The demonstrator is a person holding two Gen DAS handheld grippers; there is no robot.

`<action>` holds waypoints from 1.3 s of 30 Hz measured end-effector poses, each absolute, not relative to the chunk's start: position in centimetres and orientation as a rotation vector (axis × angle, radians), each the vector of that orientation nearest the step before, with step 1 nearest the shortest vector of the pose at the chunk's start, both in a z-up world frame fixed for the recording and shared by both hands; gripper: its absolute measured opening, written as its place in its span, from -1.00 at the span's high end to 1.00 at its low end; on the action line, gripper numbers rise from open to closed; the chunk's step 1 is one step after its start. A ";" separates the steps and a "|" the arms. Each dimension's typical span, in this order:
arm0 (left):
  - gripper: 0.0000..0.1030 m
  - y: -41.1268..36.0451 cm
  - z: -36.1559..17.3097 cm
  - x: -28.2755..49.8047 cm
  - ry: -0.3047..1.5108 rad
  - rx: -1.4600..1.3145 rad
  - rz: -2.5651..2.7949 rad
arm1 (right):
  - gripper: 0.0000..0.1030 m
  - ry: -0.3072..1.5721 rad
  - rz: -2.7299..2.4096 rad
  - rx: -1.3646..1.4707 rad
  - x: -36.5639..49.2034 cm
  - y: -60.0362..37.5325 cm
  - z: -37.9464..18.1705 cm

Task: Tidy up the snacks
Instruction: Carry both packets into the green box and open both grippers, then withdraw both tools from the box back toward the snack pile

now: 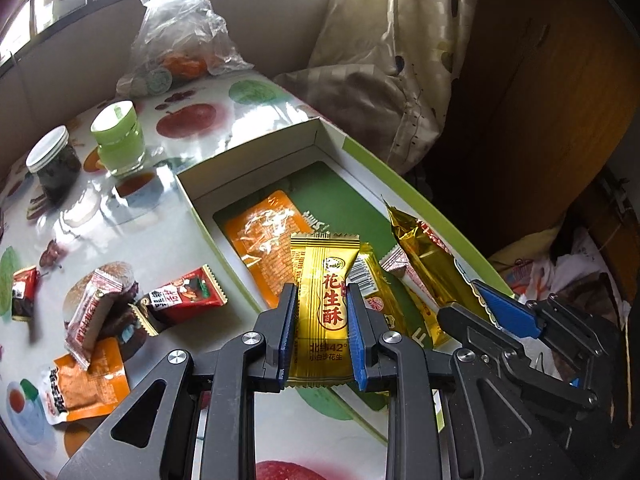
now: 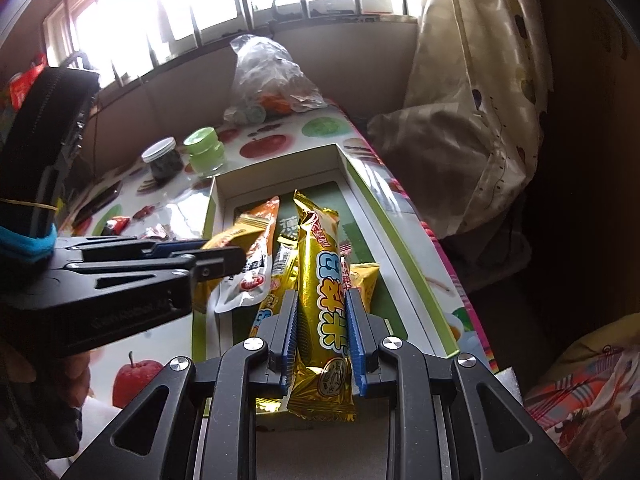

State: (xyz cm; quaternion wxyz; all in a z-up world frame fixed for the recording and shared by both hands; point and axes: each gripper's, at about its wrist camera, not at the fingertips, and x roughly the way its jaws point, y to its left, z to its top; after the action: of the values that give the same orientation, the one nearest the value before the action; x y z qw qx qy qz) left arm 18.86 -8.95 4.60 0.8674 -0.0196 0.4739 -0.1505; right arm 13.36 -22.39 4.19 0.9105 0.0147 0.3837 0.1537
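Observation:
My left gripper [image 1: 322, 300] is shut on a small gold peanut candy packet [image 1: 322, 304], held above the near part of the open green-and-white box [image 1: 248, 150]. My right gripper [image 2: 322, 304] is shut on a long gold snack bar [image 2: 320, 280], held over the same box [image 2: 400, 248]. The bar also shows at the right of the left wrist view [image 1: 430, 264], with the right gripper [image 1: 496, 316] on it. The left gripper [image 2: 224, 254] shows at the left of the right wrist view. An orange packet [image 1: 268, 236] and other gold packets lie in the box.
Loose packets lie on the fruit-print tablecloth left of the box: a red one [image 1: 184, 296], a pink-white one [image 1: 90, 316], an orange one [image 1: 86, 384]. A green cup [image 1: 118, 136], a dark jar [image 1: 54, 164] and a plastic bag [image 1: 180, 32] stand behind. A curtain [image 1: 392, 60] hangs at the right.

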 end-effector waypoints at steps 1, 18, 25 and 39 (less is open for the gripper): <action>0.52 -8.9 4.6 18.9 0.990 -0.043 -0.315 | 0.57 0.791 0.318 0.030 13.4 -22.4 4.2; 0.34 -8.8 4.5 19.1 0.997 -0.063 -0.333 | 0.42 0.784 0.323 0.015 13.1 -22.0 4.2; 0.29 -8.5 5.0 18.6 0.981 -0.074 -0.340 | 0.29 0.780 0.323 -0.001 12.8 -21.8 4.3; 0.28 -7.7 6.3 17.1 0.944 -0.070 -0.321 | 0.22 0.768 0.296 -0.014 11.8 -21.7 4.8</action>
State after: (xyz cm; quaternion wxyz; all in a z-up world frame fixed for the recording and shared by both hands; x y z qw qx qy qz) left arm 17.14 -7.74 6.27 0.8777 -0.0335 0.4527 -0.1537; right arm 11.80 -21.74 4.79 0.9165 -0.0066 0.3733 0.1437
